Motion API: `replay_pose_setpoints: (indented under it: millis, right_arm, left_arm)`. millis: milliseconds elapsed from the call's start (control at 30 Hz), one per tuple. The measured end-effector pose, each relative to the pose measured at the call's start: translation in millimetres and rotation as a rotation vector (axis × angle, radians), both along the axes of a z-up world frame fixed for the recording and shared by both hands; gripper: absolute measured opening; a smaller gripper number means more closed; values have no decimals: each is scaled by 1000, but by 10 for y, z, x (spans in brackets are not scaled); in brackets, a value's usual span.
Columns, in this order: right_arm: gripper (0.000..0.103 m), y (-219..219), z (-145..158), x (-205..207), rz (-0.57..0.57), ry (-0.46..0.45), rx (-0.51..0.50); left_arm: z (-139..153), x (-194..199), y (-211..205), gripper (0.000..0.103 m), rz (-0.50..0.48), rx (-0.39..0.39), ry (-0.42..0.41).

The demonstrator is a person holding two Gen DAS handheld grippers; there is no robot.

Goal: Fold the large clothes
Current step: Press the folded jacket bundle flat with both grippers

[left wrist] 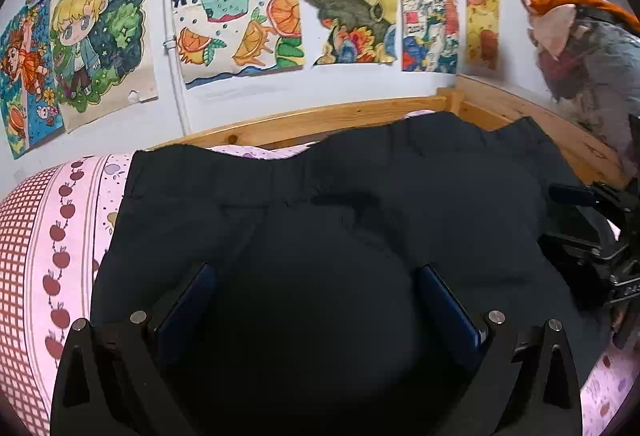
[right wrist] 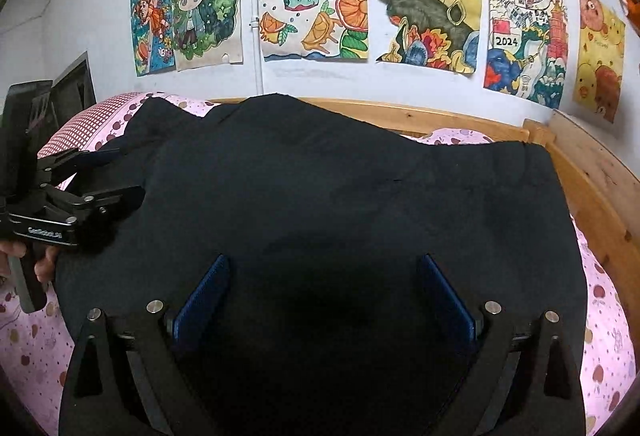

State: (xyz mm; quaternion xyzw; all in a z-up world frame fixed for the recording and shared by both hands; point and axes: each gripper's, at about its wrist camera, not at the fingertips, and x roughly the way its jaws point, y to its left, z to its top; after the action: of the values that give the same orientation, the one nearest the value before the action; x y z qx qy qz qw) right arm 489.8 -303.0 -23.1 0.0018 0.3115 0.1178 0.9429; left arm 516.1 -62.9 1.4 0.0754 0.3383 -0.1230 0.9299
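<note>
A large dark navy garment [left wrist: 360, 204] lies spread flat on a pink apple-print bedsheet [left wrist: 60, 236], its elastic waistband toward the left in the left wrist view. My left gripper [left wrist: 316, 272] hovers low over the cloth with its blue pads wide apart and the fabric lying beneath and between them. It also shows from the side as the left gripper [right wrist: 128, 172] at the garment's left edge. My right gripper [right wrist: 324, 264] stands open over the same garment [right wrist: 360, 188]. From the left wrist view the right gripper [left wrist: 550, 214] sits at the cloth's right edge.
A wooden bed frame [right wrist: 592, 176] runs along the far and right sides. The wall behind carries coloured drawings [right wrist: 312, 0] and a white pipe [left wrist: 176, 68]. Clothes hang at the right [left wrist: 580, 48]. A person's hand [right wrist: 44, 264] holds the left gripper's handle.
</note>
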Motion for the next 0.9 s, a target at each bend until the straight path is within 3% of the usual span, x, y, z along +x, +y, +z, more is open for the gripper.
replay_pose_setpoints:
  millis: [200,533,667,900]
  right_arm:
    - [101,-119,-112,316,-54,71,62]
    - [102,-358,-426,754,-99,164,146]
    - [102,-329,-616,797,-92,163,168]
    - [102,-323,-685,822,-96,154,169]
  left_arm:
    - [-69,399,23,103,64,-2,55]
    - [-363,998,133,103,115,-54,209]
    - [-491,1037,79,103,119,-41,181]
    - [-536,1077,44,103,120,-44,129]
